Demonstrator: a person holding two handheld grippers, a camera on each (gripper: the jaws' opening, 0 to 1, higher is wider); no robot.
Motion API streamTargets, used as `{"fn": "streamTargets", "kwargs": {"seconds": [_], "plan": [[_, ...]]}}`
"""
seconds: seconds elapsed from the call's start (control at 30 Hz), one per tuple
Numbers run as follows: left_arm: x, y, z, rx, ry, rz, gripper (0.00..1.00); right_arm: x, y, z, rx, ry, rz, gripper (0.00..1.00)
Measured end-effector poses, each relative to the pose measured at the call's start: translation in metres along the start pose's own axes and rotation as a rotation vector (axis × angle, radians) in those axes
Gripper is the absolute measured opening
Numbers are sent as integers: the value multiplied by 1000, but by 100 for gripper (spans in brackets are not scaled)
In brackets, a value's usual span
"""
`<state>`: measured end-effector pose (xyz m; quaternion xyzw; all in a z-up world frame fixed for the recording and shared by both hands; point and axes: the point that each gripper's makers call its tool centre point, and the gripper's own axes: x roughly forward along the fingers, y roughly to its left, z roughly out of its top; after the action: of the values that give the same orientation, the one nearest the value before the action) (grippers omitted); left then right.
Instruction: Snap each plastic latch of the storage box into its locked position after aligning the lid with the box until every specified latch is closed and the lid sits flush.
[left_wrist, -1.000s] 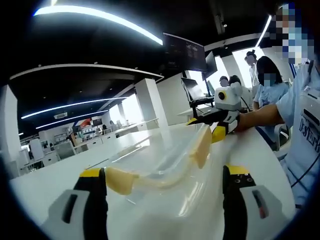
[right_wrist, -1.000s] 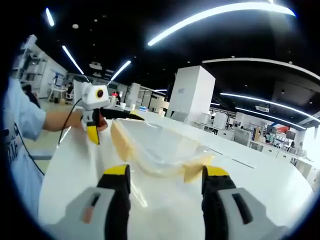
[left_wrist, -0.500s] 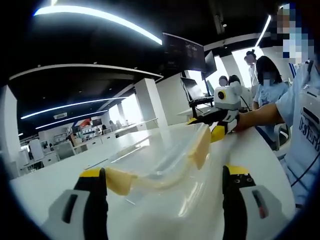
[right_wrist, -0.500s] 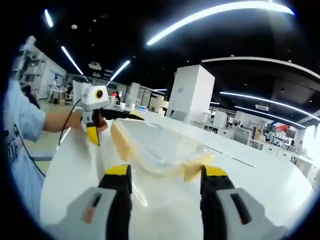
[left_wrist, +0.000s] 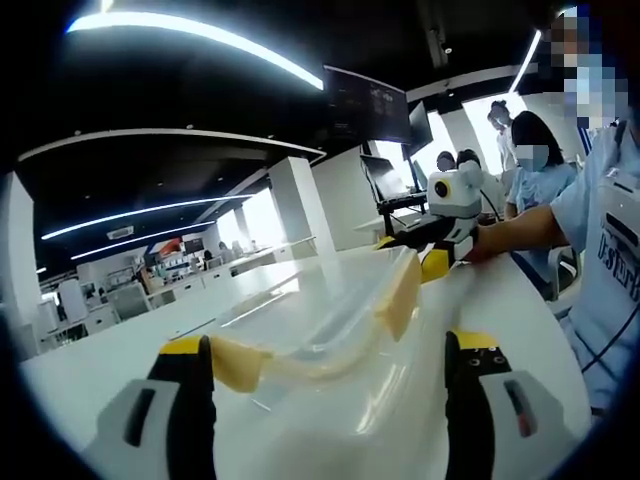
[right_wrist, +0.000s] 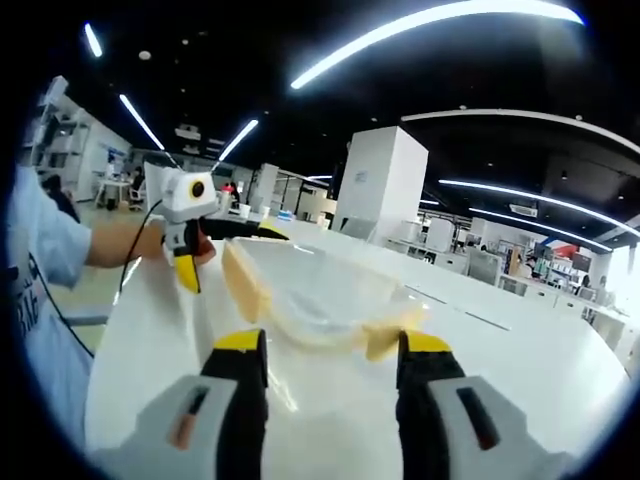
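A clear plastic storage box (left_wrist: 320, 320) with its lid on lies on the white table (left_wrist: 520, 300). One pale yellow latch (left_wrist: 240, 362) sits just inside my left gripper's (left_wrist: 330, 352) left jaw, and another latch (left_wrist: 400, 290) runs along the box's right side. The left gripper is open, its jaws wide apart at the box's near end. At the far end a hand holds the right gripper (left_wrist: 432, 258). In the right gripper view the box (right_wrist: 315, 290) lies ahead of my open right gripper (right_wrist: 330, 350), with latches at left (right_wrist: 245, 280) and near right (right_wrist: 385, 340). The left gripper (right_wrist: 186, 262) is beyond it.
The person holding the grippers stands at the table's edge in a light blue shirt (left_wrist: 600, 230). Other people (left_wrist: 535, 150) stand behind, near a dark monitor (left_wrist: 368, 105). White columns (right_wrist: 385, 185) and office desks fill the background. Bare white tabletop (right_wrist: 150, 330) lies on both sides of the box.
The right gripper view has shifted very slightly. The box, latches and both grippers stay where they were.
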<state>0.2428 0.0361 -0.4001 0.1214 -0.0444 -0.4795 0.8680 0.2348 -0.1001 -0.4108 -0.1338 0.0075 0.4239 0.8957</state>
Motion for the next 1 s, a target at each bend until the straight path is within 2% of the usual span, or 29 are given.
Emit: {"fn": "streamTargets", "kwargs": {"seconds": [1.0], "plan": [[1,0,-2,9,3,-1,98,-4,1,1,17,-1,11,43]]}}
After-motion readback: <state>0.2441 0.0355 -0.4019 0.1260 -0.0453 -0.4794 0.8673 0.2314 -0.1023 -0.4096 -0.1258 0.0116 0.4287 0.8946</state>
